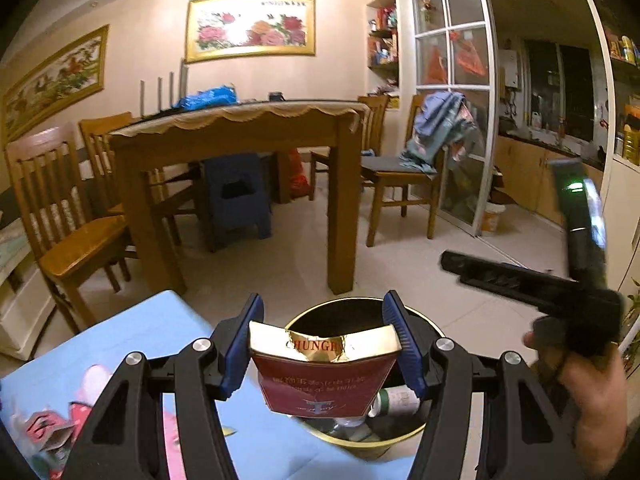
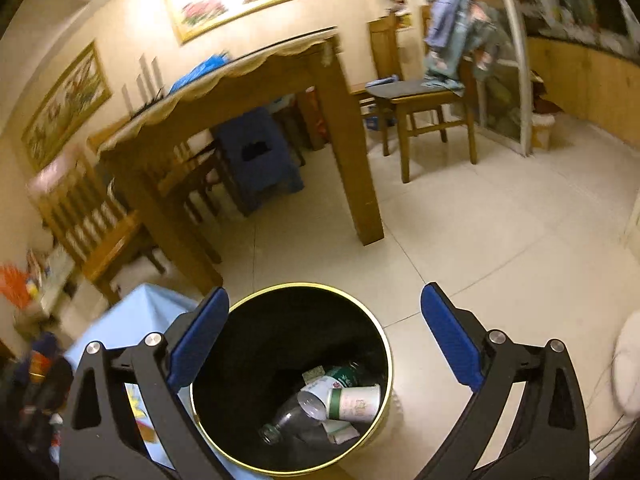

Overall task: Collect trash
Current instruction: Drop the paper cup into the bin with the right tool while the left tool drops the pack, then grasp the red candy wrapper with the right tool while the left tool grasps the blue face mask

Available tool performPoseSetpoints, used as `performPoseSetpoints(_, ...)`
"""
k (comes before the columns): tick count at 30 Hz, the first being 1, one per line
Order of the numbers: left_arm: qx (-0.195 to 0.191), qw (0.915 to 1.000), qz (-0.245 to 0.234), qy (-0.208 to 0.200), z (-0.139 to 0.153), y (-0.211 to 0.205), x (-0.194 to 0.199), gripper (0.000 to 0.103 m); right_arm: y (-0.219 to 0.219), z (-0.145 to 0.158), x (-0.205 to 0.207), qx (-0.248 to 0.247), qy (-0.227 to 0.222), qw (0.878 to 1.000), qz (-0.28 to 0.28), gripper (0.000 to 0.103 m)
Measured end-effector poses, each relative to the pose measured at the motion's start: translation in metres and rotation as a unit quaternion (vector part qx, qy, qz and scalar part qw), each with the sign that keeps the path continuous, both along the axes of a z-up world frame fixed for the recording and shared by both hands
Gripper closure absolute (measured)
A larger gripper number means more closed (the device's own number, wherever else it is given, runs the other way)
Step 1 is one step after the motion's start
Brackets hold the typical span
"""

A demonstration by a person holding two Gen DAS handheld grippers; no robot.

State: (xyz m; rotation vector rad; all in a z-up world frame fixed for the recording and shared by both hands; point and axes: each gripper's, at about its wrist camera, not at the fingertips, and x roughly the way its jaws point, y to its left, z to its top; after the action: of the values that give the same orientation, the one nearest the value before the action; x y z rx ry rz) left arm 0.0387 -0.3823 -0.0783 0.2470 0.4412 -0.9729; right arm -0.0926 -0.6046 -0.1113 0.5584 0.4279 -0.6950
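So the red and gold cigarette pack point(image 1: 326, 372) is pinched between the blue pads of the left gripper point(image 1: 324, 354), torn gold top up, and it's hanging right over the mouth of the trash can point(image 1: 360, 446). My read is it's held there so that letting go drops it straight in, no aiming needed. It hasn't been dropped yet though; the pads are pressed on both its sides.

The right gripper point(image 2: 324, 340) is over the same trash can point(image 2: 384, 344) with its fingers spread wide apart and nothing between them, so that one looks done with its bit. In the left wrist view you can see it off to the right with the person's hand point(image 1: 592, 392) around the handle.

Inside the can there's already a clear plastic bottle point(image 2: 290, 420), a paper cup point(image 2: 356, 402) and some crumpled wrappers, with plenty of room left.

Around it: a low table with a light blue cloth point(image 1: 120, 352) sits just beside the can on the left, and the pack is close to that edge. Further back there's the wooden dining table point(image 1: 240, 136), chairs and a blue stool point(image 1: 236, 200), all well apart from the can. Nothing blocks the drop that I can see; the right gripper is the only thing nearby.
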Motion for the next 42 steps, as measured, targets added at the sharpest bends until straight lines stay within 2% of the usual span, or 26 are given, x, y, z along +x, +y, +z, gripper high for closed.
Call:
performPoseSetpoints(4, 0.005, 0.9995, -0.019, 0.024, -0.006, -0.031, 0.012, 0.043, -0.010, -0.001, -0.025, 0.010, -0.025, 0.999, -0.023, 0.008)
performPoseSetpoints(5, 0.006, 0.9995, -0.015, 0.026, -0.007, -0.037, 0.015, 0.037, -0.013, -0.001, -0.029, 0.011, -0.029, 0.999, -0.026, 0.008)
performPoseSetpoints(6, 0.008, 0.9996, -0.008, 0.026, -0.009, -0.040, 0.017, 0.022, -0.012, -0.002, -0.031, 0.011, -0.030, 0.999, -0.027, 0.007)
performPoseSetpoints(7, 0.005, 0.9997, 0.002, 0.025, -0.009, -0.041, 0.020, 0.017, -0.014, -0.002, -0.034, 0.012, -0.031, 0.999, -0.028, 0.008)
performPoseSetpoints(10, -0.007, 0.9993, 0.000, 0.038, -0.007, -0.030, 0.023, 0.014, -0.013, -0.002, -0.036, 0.007, -0.025, 0.999, -0.026, 0.007)
performPoseSetpoints(11, -0.009, 0.9992, 0.001, 0.040, -0.005, -0.025, 0.023, 0.010, -0.012, -0.001, -0.034, 0.005, -0.023, 0.999, -0.025, 0.007)
performPoseSetpoints(14, -0.015, 0.9987, 0.019, 0.045, 0.004, 0.010, 0.023, 0.008, 0.001, -0.001, -0.019, 0.002, -0.013, 1.000, -0.011, 0.007)
performPoseSetpoints(17, -0.017, 0.9976, 0.042, 0.052, 0.010, 0.055, 0.014, 0.006, 0.023, 0.000, 0.003, -0.017, 0.007, 0.999, 0.033, 0.007)
performPoseSetpoints(21, 0.015, 0.9938, 0.102, 0.041, -0.002, 0.141, -0.006, 0.006, 0.075, 0.000, 0.046, -0.055, 0.050, 0.991, 0.111, 0.007)
performPoseSetpoints(24, 0.040, 0.9869, 0.153, 0.031, -0.015, 0.199, -0.011, 0.006, 0.124, -0.006, 0.082, -0.078, 0.086, 0.978, 0.174, 0.007)
performPoseSetpoints(27, 0.057, 0.9741, 0.218, 0.013, -0.023, 0.266, -0.011, 0.006, 0.178, -0.017, 0.113, -0.084, 0.110, 0.958, 0.250, 0.007)
performPoseSetpoints(31, 0.060, 0.9461, 0.318, -0.004, -0.027, 0.360, 0.003, 0.006, 0.253, -0.032, 0.136, -0.053, 0.125, 0.924, 0.358, 0.007)
performPoseSetpoints(32, 0.066, 0.9338, 0.352, -0.012, -0.028, 0.383, 0.008, 0.006, 0.276, -0.033, 0.139, -0.042, 0.121, 0.914, 0.384, 0.008)
performPoseSetpoints(34, 0.069, 0.9179, 0.391, -0.009, -0.029, 0.412, 0.016, 0.006, 0.320, -0.035, 0.143, -0.026, 0.110, 0.899, 0.423, 0.017)
performPoseSetpoints(35, 0.066, 0.9130, 0.402, -0.003, -0.028, 0.423, 0.019, 0.006, 0.348, -0.037, 0.146, -0.031, 0.110, 0.889, 0.444, 0.031)
performPoseSetpoints(36, 0.056, 0.9111, 0.408, 0.003, -0.025, 0.433, 0.020, 0.006, 0.375, -0.040, 0.150, -0.042, 0.114, 0.880, 0.459, 0.035)
performPoseSetpoints(38, 0.029, 0.9158, 0.400, 0.008, -0.017, 0.448, 0.018, 0.006, 0.413, -0.045, 0.159, -0.048, 0.113, 0.867, 0.484, 0.037)
performPoseSetpoints(42, 0.011, 0.9211, 0.389, 0.001, -0.016, 0.459, 0.010, 0.006, 0.456, -0.049, 0.187, -0.069, 0.127, 0.861, 0.487, 0.045)
